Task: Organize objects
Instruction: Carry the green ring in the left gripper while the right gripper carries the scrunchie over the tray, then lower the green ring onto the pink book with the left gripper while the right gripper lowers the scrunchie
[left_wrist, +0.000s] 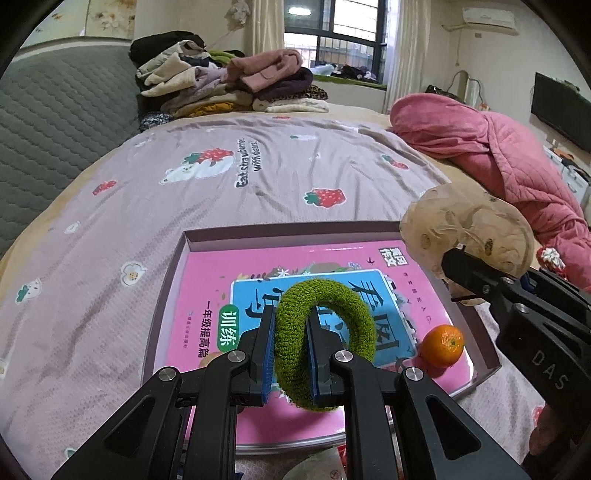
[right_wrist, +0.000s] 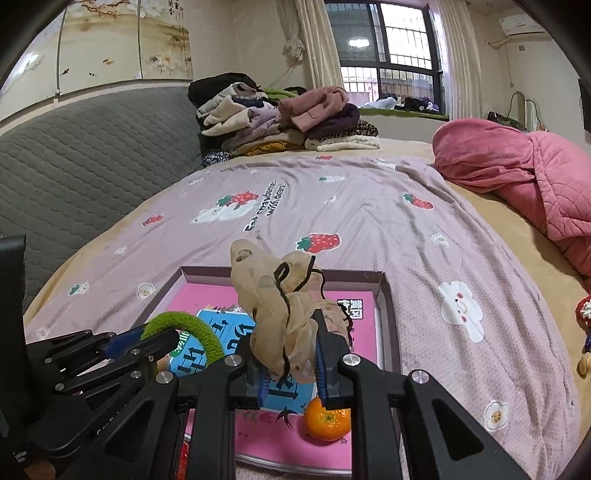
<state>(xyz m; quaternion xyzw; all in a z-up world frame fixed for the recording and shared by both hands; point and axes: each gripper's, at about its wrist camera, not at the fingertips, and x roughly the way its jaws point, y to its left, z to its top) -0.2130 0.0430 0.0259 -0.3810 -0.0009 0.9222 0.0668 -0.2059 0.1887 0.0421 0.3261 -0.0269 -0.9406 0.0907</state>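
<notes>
My left gripper is shut on a fuzzy green hair ring, which hangs above a pink book lying in a shallow purple-grey box on the bed. My right gripper is shut on a beige sheer scrunchie with black threads, held over the same box. A small orange rests on the book near the box's right side; in the right wrist view the orange sits just below my right fingers. The right gripper appears at the right of the left wrist view, and the green ring at the left of the right wrist view.
The box lies on a mauve strawberry-print sheet. A pile of folded clothes sits at the far side, a pink quilted garment at the right. A grey padded headboard runs along the left.
</notes>
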